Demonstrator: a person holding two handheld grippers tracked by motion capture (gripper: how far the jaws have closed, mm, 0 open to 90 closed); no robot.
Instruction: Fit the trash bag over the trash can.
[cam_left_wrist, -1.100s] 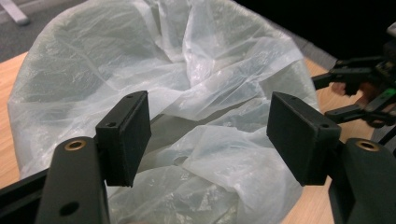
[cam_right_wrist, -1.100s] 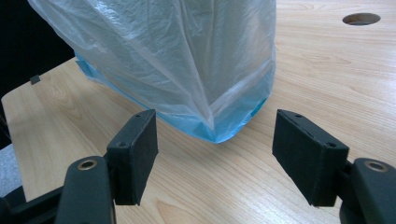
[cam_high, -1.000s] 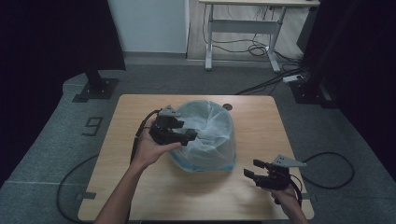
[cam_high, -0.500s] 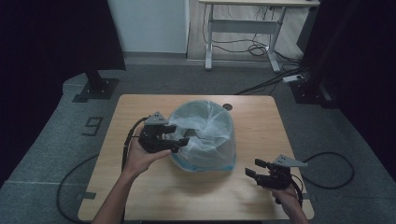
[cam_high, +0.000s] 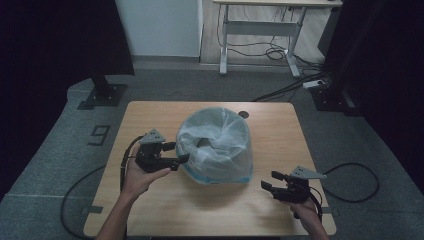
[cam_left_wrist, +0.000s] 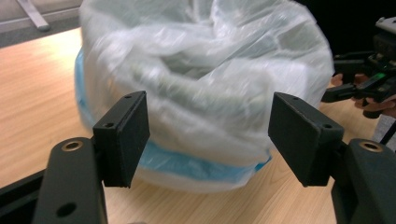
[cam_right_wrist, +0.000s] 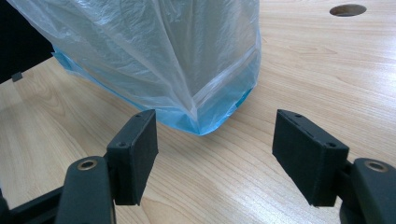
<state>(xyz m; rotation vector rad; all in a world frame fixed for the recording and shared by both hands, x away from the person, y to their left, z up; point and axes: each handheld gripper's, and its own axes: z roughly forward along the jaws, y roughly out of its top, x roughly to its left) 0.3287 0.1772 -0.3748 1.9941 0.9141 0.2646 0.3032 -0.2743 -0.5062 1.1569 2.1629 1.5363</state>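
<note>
A bin lined with a translucent bag (cam_high: 215, 145) stands mid-table (cam_high: 150, 112), with bare wood free on all sides and a cable hole (cam_high: 243, 114) behind it. The left gripper (cam_high: 176, 154), jaws apart and empty, sits just beside its left wall. The right gripper (cam_high: 270, 181), jaws apart and empty, rests near the table's front right edge, apart from the bin. Crumpled plastic lies inside the bin.

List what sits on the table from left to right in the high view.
left gripper → bin with a plastic bag → right gripper
</note>
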